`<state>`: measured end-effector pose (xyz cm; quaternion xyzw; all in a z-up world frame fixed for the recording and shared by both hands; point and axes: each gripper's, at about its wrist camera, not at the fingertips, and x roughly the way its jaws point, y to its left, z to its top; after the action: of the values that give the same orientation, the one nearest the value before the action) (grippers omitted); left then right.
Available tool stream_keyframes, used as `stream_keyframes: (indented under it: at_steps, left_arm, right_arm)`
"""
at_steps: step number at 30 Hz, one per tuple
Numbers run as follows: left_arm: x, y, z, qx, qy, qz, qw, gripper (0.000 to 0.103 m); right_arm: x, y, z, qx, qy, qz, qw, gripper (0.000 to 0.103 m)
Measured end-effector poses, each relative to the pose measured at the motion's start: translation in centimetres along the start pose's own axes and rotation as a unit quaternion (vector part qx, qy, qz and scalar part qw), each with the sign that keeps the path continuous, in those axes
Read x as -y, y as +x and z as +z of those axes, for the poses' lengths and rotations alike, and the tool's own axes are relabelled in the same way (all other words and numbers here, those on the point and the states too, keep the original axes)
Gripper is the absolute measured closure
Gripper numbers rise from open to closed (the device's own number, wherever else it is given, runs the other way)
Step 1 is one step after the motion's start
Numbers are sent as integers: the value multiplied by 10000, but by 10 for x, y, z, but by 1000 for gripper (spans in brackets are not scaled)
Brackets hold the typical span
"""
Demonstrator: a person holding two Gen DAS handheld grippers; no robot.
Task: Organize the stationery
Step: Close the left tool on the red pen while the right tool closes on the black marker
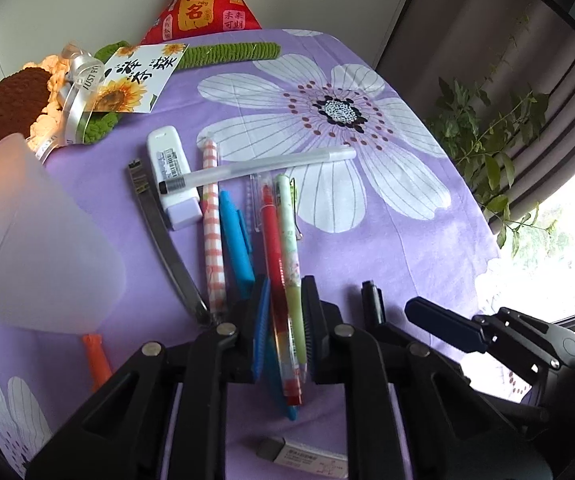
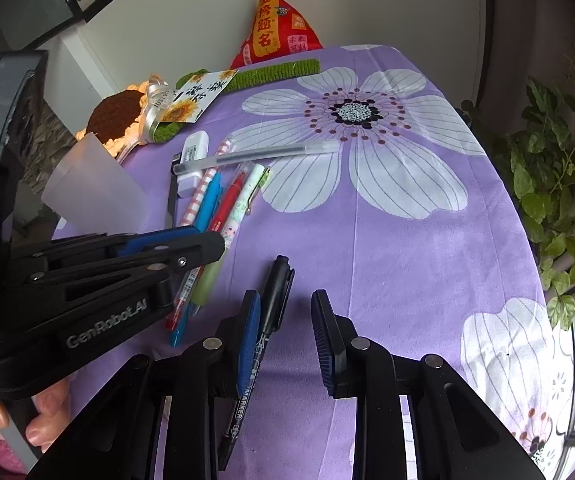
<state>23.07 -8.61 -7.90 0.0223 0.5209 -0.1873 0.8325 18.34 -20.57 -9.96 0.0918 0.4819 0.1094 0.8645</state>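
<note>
A red pen (image 1: 273, 240) and a pale green flowered pen (image 1: 287, 232) lie side by side on the purple cloth (image 1: 387, 248). My left gripper (image 1: 287, 284) is shut on both of them, its pads pressing from either side. A blue pen (image 1: 235, 240) runs under its left finger. In the right wrist view the left gripper (image 2: 211, 246) reaches in from the left over these pens. My right gripper (image 2: 284, 296) is open around a black marker (image 2: 275, 296). The marker rests against the left pad (image 2: 247, 328), with a wide gap to the right one. A frosted cup (image 1: 35, 240) stands at the left.
Further back lie a pink checked pen (image 1: 212, 216), a white gel pen (image 1: 263, 166), a white eraser (image 1: 171, 176) and a metal strip (image 1: 159, 224). A crochet sunflower (image 1: 11, 108) and a red pouch (image 1: 203, 4) sit at the far edge. A plant (image 2: 559, 184) stands beyond the right edge.
</note>
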Motion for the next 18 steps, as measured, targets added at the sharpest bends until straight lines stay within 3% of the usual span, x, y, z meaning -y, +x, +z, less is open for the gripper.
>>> stream_keyframes:
  at_steps: [10, 13, 18]
  left_arm:
    - [2, 6, 8, -19, -26, 14, 10000, 91]
    - [1, 5, 6, -22, -7, 2, 10000, 91]
    - [-2, -2, -11, -111, -91, -136, 9998, 90]
  right_arm:
    - [-5, 9, 1, -72, -136, 82, 9998, 75]
    - [-7, 9, 0, -58, -281, -66, 9996, 87]
    - [6, 4, -1, -60, -167, -104, 9998, 88]
